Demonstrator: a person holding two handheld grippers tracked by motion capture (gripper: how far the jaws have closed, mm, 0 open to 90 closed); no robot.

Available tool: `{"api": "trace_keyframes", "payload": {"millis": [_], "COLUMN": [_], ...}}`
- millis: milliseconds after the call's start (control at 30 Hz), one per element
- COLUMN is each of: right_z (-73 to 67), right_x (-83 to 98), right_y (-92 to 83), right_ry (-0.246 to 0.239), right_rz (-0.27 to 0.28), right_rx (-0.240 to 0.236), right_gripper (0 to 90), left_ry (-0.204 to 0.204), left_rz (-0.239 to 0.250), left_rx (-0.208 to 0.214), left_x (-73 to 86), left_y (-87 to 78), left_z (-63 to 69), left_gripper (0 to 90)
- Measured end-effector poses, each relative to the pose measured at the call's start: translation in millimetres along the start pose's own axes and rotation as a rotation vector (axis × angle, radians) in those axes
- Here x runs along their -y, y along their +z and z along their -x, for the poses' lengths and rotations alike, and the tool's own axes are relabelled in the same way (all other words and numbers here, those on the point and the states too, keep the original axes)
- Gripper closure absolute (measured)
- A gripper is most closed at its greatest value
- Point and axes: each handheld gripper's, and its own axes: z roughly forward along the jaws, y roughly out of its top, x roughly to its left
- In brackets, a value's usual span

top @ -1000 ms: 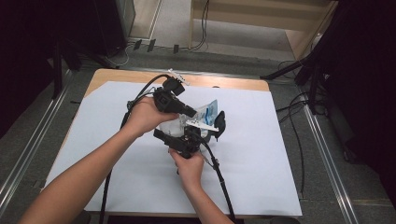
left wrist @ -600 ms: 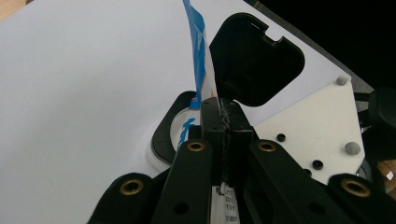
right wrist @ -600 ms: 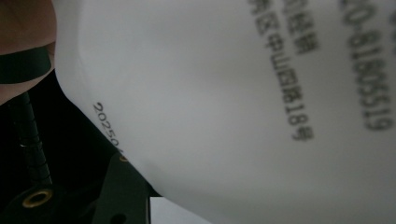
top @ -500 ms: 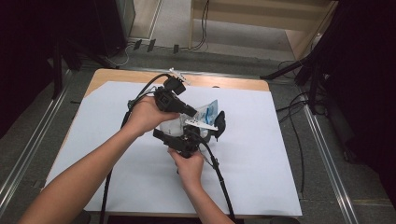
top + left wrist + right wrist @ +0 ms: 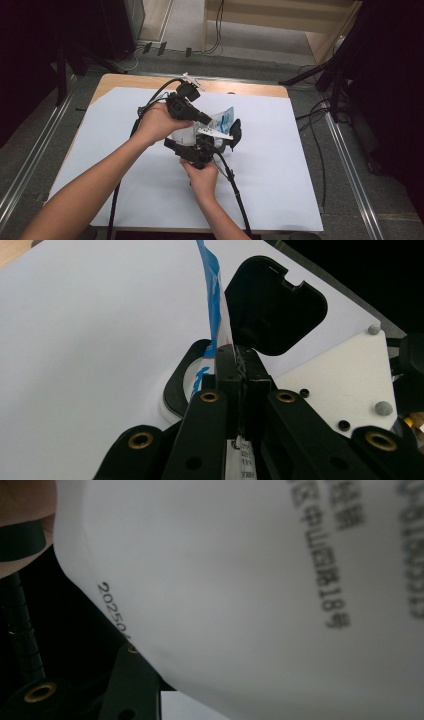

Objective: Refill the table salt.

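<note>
Above the middle of the white surface (image 5: 300, 165), nothing has shifted since a second ago: left gripper (image 5: 239, 365) fingers stay clamped on the blue-and-white packet (image 5: 222, 119) edge, right gripper (image 5: 220, 137) fingers half-closed around its body, probably poised to tear.

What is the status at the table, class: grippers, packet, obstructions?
Left gripper shut on the white-and-blue plastic packet, clamping its edge. Right gripper at the packet's other side, grip unclear. Nothing in the way on the white paper sheet.
</note>
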Motion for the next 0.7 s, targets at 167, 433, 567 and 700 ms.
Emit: {"api": "trace_keyframes", "payload": {"millis": [167,433,567,700], "right_z": [1.4,1.0,0.5,-1.4], "right_x": [0.6,2.8,3.2,4.6], "right_y": [0.3,0.8,-0.4,-1.3], "right_ry": [-0.01,-0.033,-0.044,-0.062], "right_rz": [-0.012,-0.023,-0.024,-0.029], "right_rx": [0.012,0.034,0.04,0.061], "right_gripper": [54.0,54.7,54.9,55.1], "left_ry": [-0.007,-0.013,-0.011,-0.008], "left_rz": [0.016,0.042,0.053,0.065], "left_rx": [0.007,0.026,0.026,0.041], "left_x": [4.6,12.3,16.0,19.1], "left_y": [-1.3,-6.3,-9.2,-11.4], "left_z": [-2.7,-5.1,-5.2,-6.3], "left_gripper": [90.0,90.0,90.0,90.0]}}
